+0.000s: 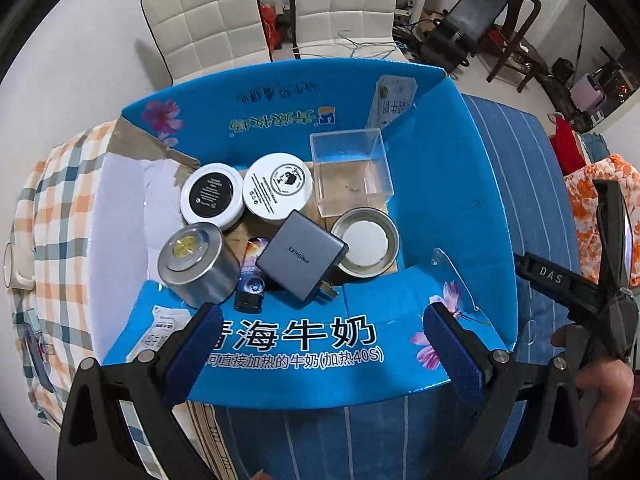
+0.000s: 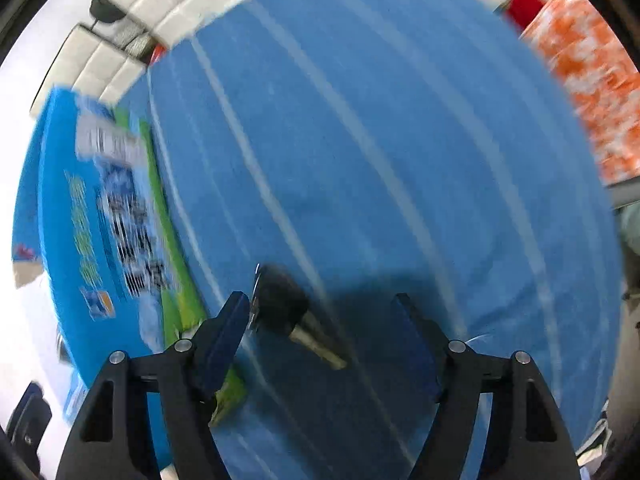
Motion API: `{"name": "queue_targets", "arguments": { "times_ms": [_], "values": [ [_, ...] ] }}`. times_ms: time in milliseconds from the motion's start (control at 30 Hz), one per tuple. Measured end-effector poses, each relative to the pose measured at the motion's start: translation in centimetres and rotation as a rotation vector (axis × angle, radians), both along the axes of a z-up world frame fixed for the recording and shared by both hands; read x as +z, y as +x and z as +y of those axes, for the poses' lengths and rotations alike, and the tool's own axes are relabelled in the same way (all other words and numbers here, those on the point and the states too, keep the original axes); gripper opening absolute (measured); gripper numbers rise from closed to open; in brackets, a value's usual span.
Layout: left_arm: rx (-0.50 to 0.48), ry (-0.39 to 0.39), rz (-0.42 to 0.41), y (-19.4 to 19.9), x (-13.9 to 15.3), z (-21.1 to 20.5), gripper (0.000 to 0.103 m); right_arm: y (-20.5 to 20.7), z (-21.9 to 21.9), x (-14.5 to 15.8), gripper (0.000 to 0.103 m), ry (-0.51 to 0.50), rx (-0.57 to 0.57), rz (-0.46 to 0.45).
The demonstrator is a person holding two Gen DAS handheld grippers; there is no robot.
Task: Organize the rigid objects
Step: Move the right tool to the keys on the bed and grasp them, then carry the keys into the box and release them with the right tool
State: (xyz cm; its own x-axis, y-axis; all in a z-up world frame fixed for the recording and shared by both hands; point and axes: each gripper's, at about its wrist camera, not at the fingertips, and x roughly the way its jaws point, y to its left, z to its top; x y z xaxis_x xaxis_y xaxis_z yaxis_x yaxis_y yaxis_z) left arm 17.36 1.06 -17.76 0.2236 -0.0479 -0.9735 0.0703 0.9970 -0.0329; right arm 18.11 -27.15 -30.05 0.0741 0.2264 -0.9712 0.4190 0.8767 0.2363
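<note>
An open blue milk carton [image 1: 460, 184] holds two white round jars [image 1: 212, 195], a silver tin [image 1: 196, 264], a grey charger [image 1: 300, 256], a metal lid [image 1: 366, 242] and a clear plastic box [image 1: 352, 172]. My left gripper [image 1: 320, 340] hangs open over the carton's near flap with nothing between its fingers. In the blurred right wrist view, a key with a black head [image 2: 288, 312] lies on the blue striped cloth [image 2: 360, 140]. My right gripper [image 2: 320, 304] points down over it, open, and the key's head sits close to the left finger [image 2: 228, 328].
The carton [image 2: 60, 200] stands just left of the key. A checked cloth [image 1: 52, 208] lies left of the carton, an orange floral cloth [image 2: 592, 92] at the far right. White chairs [image 1: 208, 12] stand behind. A person's hand [image 1: 608, 384] holds the other tool.
</note>
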Motion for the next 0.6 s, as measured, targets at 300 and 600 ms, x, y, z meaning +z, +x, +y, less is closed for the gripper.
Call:
{"name": "queue_targets", "arguments": {
  "times_ms": [300,600],
  "values": [
    [0.001,0.005,0.029,-0.2,-1.3,0.1,0.103,1.7,4.7,-0.6,0.042,-0.174,0.171,-0.045],
    [-0.010,0.013,0.035,-0.7,-1.4,0.0,0.103,0.0,5.2,1.9,0.017,-0.223,0.138,-0.048]
  ]
}}
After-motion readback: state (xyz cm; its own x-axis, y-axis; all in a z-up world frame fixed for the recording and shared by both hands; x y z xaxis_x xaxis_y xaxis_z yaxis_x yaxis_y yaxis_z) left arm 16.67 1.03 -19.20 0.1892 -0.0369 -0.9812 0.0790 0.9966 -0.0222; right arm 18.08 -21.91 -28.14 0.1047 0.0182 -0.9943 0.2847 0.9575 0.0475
